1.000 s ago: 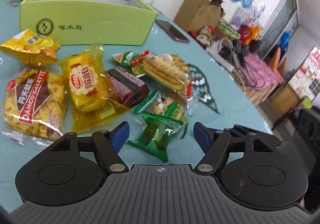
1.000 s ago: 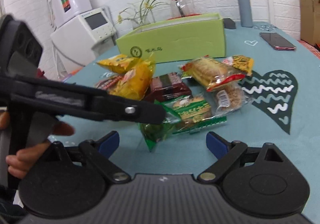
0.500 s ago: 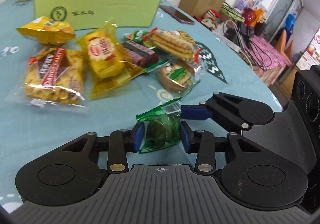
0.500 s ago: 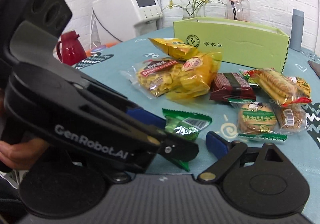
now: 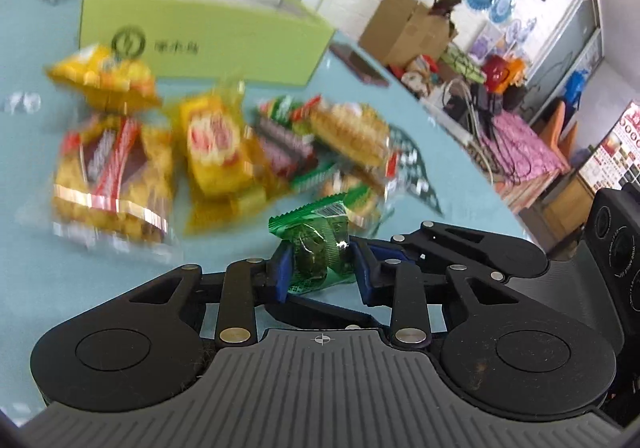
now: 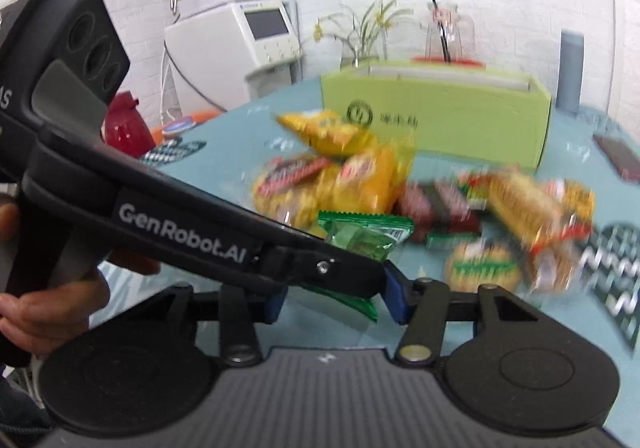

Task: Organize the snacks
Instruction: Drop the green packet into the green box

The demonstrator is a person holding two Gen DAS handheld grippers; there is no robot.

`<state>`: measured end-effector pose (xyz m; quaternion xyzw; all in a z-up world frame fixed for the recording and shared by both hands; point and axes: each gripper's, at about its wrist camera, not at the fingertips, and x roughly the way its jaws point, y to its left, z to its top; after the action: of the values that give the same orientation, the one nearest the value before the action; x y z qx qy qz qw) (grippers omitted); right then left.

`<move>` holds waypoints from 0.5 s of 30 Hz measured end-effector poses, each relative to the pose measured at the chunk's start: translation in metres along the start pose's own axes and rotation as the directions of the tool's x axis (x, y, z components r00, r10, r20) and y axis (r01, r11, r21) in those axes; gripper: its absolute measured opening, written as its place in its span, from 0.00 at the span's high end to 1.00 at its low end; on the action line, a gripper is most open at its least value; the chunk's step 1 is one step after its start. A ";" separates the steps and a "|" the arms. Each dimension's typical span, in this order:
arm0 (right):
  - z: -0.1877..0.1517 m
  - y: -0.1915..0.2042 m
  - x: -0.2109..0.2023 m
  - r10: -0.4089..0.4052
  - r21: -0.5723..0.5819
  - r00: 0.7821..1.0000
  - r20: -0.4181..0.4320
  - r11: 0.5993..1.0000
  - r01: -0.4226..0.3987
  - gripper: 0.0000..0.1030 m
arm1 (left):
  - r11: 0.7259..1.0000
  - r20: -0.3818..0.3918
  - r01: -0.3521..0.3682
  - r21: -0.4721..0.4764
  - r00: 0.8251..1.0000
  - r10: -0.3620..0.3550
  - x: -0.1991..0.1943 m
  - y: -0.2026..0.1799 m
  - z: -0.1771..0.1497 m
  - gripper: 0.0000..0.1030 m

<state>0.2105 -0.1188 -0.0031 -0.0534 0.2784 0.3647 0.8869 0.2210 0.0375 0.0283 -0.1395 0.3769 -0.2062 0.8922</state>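
My left gripper (image 5: 320,272) is shut on a small green snack packet (image 5: 316,248) and holds it above the table. The packet also shows in the right wrist view (image 6: 364,238), partly hidden behind the left gripper's black body (image 6: 200,232). My right gripper (image 6: 334,300) has closed in around the left gripper's tip and the packet's lower end; whether its pads touch the packet is hidden. A pile of snack packets (image 5: 216,151) lies on the teal tablecloth (image 5: 60,272). A lime green box (image 5: 200,35) stands behind the pile.
A phone (image 5: 360,65) lies right of the box. A grey cylinder (image 6: 570,71) and a glass vase with flowers (image 6: 362,39) stand behind it. A red kettle (image 6: 128,125) is at the left. The table edge runs along the right side.
The left gripper has kept its hold on the green packet and lifted it. The right gripper has narrowed from wide open and moved in around the packet and the left gripper's tip.
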 end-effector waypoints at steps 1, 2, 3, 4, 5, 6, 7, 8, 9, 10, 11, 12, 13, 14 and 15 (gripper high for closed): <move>0.010 -0.003 0.001 -0.005 -0.015 1.000 0.015 1.000 0.005 0.43 | 1.000 0.018 0.000 0.007 1.000 0.000 -0.001 -0.001 0.010 0.90; 0.021 -0.008 0.004 -0.010 -0.030 1.000 0.030 0.999 0.011 0.42 | 1.000 0.031 0.001 0.011 1.000 -0.001 0.000 -0.002 0.023 0.90; 0.033 -0.014 0.008 -0.017 -0.044 0.999 0.042 0.999 0.019 0.41 | 1.000 0.043 0.004 0.009 0.999 -0.005 0.002 -0.001 0.038 0.90; 0.046 -0.020 0.012 -0.027 -0.059 0.998 0.055 0.998 0.030 0.40 | 1.000 0.053 0.010 0.008 0.999 -0.010 0.005 0.000 0.052 0.90; 0.060 -0.027 0.018 -0.041 -0.073 0.997 0.068 0.996 0.046 0.39 | 1.000 0.066 0.017 0.013 0.998 -0.017 0.010 0.001 0.072 0.90; 0.073 -0.035 0.024 -0.052 -0.084 0.996 0.076 0.995 0.058 0.39 | 1.000 0.076 0.021 0.015 0.997 -0.022 0.016 0.003 0.091 0.90; 0.088 -0.045 0.033 -0.059 -0.089 0.995 0.082 0.994 0.066 0.39 | 1.000 0.081 0.022 0.015 0.996 -0.023 0.022 0.004 0.108 0.90; 0.102 -0.055 0.042 -0.062 -0.086 0.994 0.086 0.994 0.069 0.39 | 1.000 0.087 0.021 0.017 0.996 -0.022 0.030 0.007 0.128 0.90; 0.115 -0.065 0.051 -0.061 -0.081 0.994 0.085 0.994 0.068 0.39 | 1.000 0.092 0.016 0.021 0.996 -0.018 0.037 0.011 0.148 0.90; 0.130 -0.080 0.061 -0.058 -0.073 0.995 0.083 0.995 0.064 0.39 | 1.000 0.098 0.010 0.023 0.995 -0.012 0.044 0.014 0.164 0.90; 0.143 -0.094 0.072 -0.056 -0.064 0.995 0.078 0.996 0.061 0.39 | 1.000 0.103 -0.001 0.028 0.995 -0.002 0.051 0.019 0.179 0.90; 0.153 -0.106 0.083 -0.056 -0.056 0.996 0.070 0.997 0.060 0.39 | 0.999 0.105 -0.015 0.034 0.994 0.011 0.060 0.023 0.193 0.90; 0.162 -0.117 0.094 -0.057 -0.050 0.996 0.061 0.997 0.061 0.39 | 0.999 0.105 -0.026 0.037 0.994 0.022 0.068 0.026 0.204 0.90; 0.169 -0.126 0.104 -0.060 -0.047 0.997 0.051 0.997 0.062 0.39 | 0.999 0.103 -0.037 0.035 0.994 0.033 0.076 0.031 0.214 0.90; 0.174 -0.135 0.115 -0.061 -0.045 0.997 0.040 0.997 0.063 0.39 | 0.998 0.097 -0.047 0.031 0.994 0.044 0.087 0.037 0.223 0.90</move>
<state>0.4476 -0.0944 0.0667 -0.0756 0.2511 0.3445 0.9014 0.4486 0.0498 0.1109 -0.1258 0.3328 -0.1852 0.9160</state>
